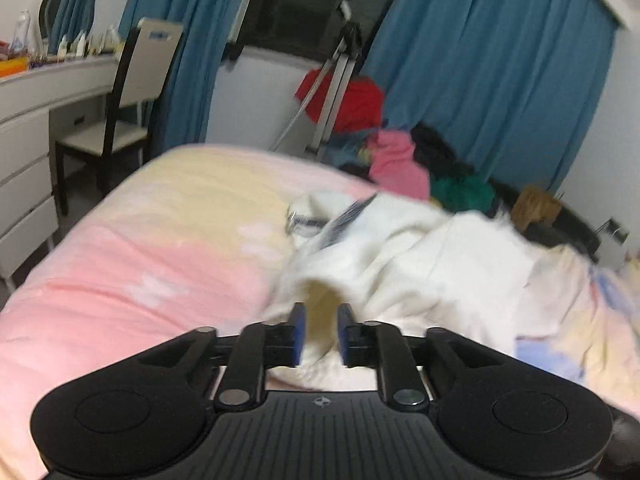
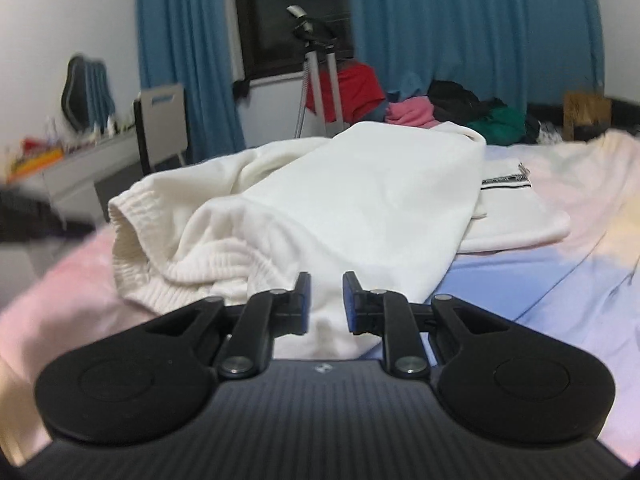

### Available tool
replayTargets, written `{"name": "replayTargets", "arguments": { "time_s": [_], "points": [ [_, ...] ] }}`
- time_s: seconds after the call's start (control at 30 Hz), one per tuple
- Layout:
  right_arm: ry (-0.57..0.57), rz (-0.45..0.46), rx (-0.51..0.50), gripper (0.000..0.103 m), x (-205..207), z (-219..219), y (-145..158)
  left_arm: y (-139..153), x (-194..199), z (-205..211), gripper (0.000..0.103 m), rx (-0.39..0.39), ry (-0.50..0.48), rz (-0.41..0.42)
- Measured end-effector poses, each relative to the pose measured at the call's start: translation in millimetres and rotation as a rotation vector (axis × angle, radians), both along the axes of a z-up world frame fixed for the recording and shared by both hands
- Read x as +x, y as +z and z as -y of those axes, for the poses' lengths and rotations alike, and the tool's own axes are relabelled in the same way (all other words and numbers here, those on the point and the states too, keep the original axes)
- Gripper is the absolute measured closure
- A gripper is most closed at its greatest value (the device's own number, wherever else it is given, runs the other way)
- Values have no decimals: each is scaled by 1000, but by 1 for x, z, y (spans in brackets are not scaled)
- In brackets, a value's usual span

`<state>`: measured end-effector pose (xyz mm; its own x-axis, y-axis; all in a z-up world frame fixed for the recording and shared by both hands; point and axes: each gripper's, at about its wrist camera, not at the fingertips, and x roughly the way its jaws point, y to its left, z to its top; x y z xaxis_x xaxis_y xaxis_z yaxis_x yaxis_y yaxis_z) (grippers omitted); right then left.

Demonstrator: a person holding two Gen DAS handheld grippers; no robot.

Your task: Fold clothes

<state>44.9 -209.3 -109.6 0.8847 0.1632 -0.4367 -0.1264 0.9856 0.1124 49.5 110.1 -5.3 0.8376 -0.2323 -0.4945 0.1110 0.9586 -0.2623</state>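
While the white garment (image 2: 340, 200) lies rumpled on the bed (image 1: 120, 248) just ahead, both the left gripper (image 1: 321, 334) and right gripper (image 2: 326, 304) are held parted, empty; its ribbed hem should be pinched squarely.

My left gripper (image 1: 322, 334) and right gripper (image 2: 326, 304) are black with blue pads. The garment (image 2: 320, 200) ahead of me is cream-white, with a black-and-white striped band (image 2: 506, 180) at two o'clock. The bedspread (image 1: 140, 240) is pastel pink, yellow and pale blue. At twelve o'clock hang teal-blue curtains (image 1: 500, 60); below them sit red (image 1: 356, 104), pink (image 1: 396, 160) and green (image 1: 460, 194) clothes.
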Motion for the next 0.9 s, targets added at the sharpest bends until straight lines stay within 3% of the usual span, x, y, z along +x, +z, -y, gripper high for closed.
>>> {"name": "replayTargets", "arguments": {
  "time_s": [0.07, 0.13, 0.2, 0.4, 0.5, 0.57, 0.77, 0.83, 0.9],
  "points": [
    [16, -29, -19, 50, 2, -5, -3, 6, -7, 20, 58, 86, -46, 28],
    [38, -50, -51, 41, 2, -13, -8, 5, -2, 40, 54, 204, -73, 45],
    [64, -65, -94, 40, 1, -23, -14, 1, -3, 52, 53, 291, -89, 40],
    [41, -129, -226, 42, 14, -39, -36, -23, 9, 66, 51, 408, -64, 21],
    [20, -126, -218, 55, 17, -36, -34, -34, 24, 62, 47, 455, -44, 36],
    [-2, -114, -220, 85, 18, -34, -30, -41, 34, 59, 42, 492, -28, 53],
    [-87, 7, -217, 90, -7, -22, 8, -58, 53, 61, 40, 587, -69, 133],
    [-99, 85, -257, 90, -24, -22, 23, -64, 58, 63, 40, 630, -92, 151],
    [-66, 73, -307, 90, -31, -22, 27, -68, 61, 63, 40, 625, -104, 147]
  ]
}}
